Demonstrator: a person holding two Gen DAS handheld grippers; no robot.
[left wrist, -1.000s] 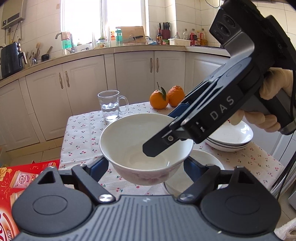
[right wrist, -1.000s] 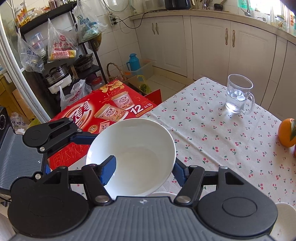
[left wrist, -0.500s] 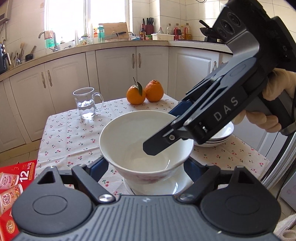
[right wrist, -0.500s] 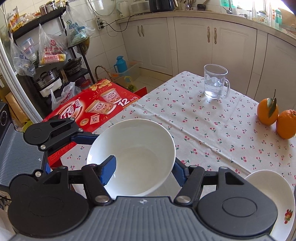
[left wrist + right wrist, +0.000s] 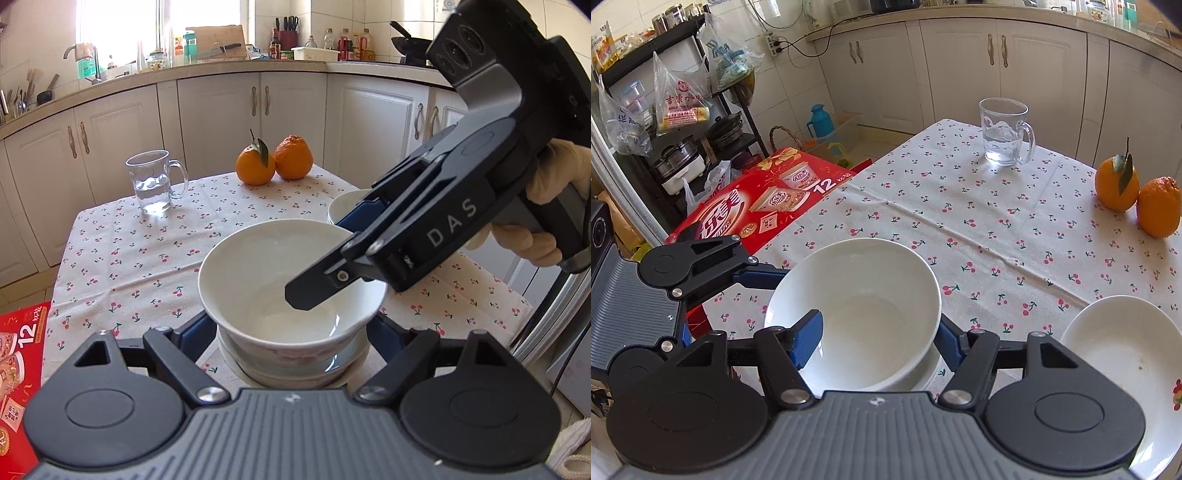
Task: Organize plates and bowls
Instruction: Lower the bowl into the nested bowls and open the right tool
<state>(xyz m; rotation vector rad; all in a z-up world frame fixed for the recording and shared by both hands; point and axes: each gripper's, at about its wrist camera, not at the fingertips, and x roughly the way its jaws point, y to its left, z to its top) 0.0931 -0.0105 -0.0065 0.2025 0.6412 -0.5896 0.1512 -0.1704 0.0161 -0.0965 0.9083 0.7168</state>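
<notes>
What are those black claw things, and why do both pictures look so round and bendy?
They are two grabbing tools, one in each of a person's hands. You can see a gloved hand holding one. Each tool has two fingers and a small wide-eyed camera that looks along them, and that camera bends the picture. One picture is taken from the left gripper, the other from the right gripper. Both hold the same white bowl. The left one seems to squeeze its sides, and the right one pinches its rim with one finger inside. The bowl is right over a second white bowl; I cannot tell if they touch. On the cherry-print tablecloth there are also a glass mug of water, two oranges and a white plate.
</notes>
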